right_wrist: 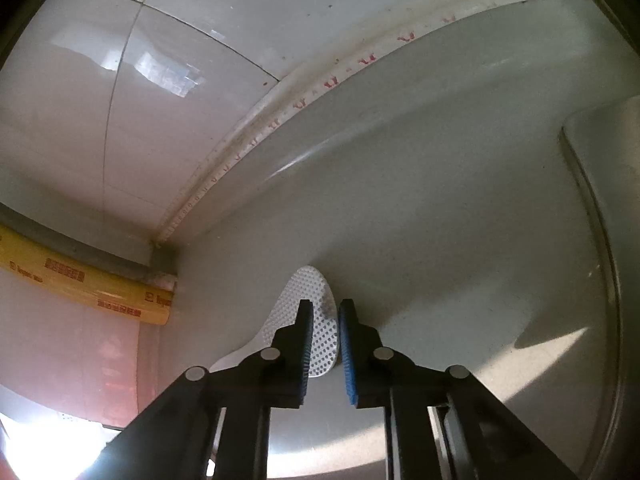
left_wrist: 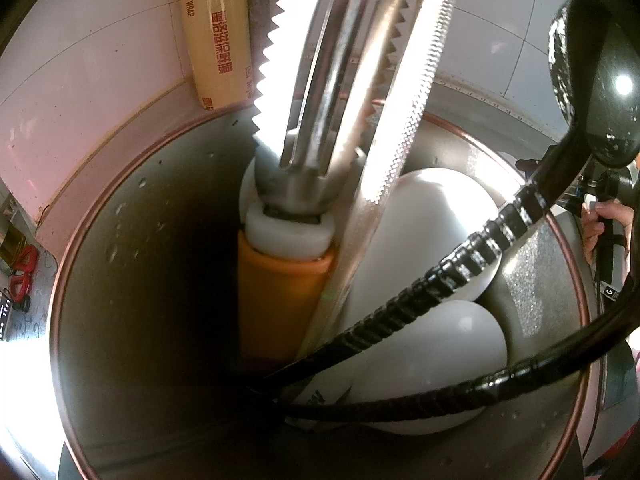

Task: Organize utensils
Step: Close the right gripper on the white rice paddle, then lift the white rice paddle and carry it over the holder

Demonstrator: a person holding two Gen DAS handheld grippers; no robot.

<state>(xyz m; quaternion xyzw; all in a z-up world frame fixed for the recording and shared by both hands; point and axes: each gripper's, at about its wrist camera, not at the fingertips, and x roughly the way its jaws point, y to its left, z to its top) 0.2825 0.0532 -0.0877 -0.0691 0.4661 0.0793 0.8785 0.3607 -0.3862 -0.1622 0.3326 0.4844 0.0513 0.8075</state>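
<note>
Looking down the left wrist view straight into a round metal utensil holder (left_wrist: 152,280) with a copper-coloured rim, which fills most of the frame. Standing inside it are an orange-handled tool (left_wrist: 280,300) with a white collar and a steel head, pale serrated tongs (left_wrist: 272,60) leaning up past the rim, and two white spoon bowls (left_wrist: 432,216) against the right wall. A black ladle (left_wrist: 592,80) has its ribbed handle crossing in front of the white bowls and its bowl sticking out at upper right. A second black ribbed handle runs along the bottom. Left gripper fingers are not visible here; its jaws are closed down, and what they press on cannot be told. A cling wrap box (left_wrist: 216,32) leans on the tiled wall behind the holder. In the right wrist view, the right gripper (right_wrist: 323,320) points down at a grey counter (right_wrist: 440,220) near the wall corner. Its jaws are narrow, blue pads close together, with the head of a white dimpled rice paddle (right_wrist: 308,284) in the gap. The right pad sits against the paddle's edge and the left finger covers part of the head, so it looks pinched. The paddle's handle runs down-left behind the left finger. The same wrap box (right_wrist: 80,280) lies at far left below the white tiles (right_wrist: 160,80). The holder is not in this view.
</note>
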